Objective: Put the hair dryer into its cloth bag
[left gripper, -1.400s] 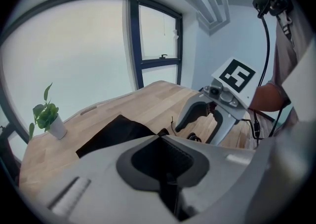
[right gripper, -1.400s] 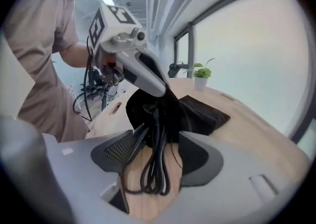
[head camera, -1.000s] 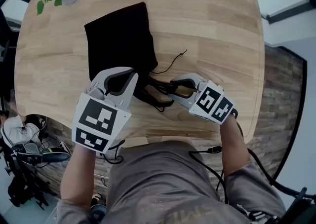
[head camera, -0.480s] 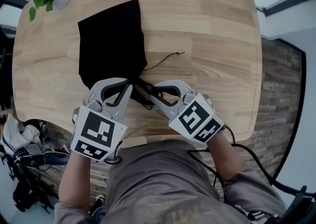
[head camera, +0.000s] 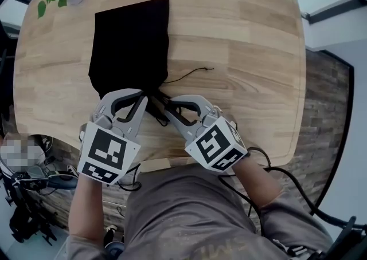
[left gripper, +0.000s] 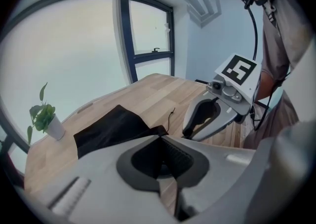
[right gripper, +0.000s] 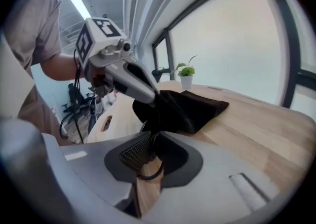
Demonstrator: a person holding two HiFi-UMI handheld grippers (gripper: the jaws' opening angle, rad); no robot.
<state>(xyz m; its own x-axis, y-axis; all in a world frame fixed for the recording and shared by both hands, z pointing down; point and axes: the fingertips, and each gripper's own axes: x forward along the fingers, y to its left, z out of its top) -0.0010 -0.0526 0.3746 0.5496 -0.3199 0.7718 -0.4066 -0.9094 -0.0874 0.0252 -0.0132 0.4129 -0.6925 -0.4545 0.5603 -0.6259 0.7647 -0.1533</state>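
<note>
On the table (head camera: 246, 52), left gripper (head camera: 145, 95) pinches the cloth bag (head camera: 132, 41); right gripper (head camera: 166, 107) just closed on it.

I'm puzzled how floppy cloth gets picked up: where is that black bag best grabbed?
Probably pinch the cloth bag at its near mouth hem, coming in from the near side. It lies flat, and the drawstring trails from that gathered end, so there's an edge to lift.
</note>
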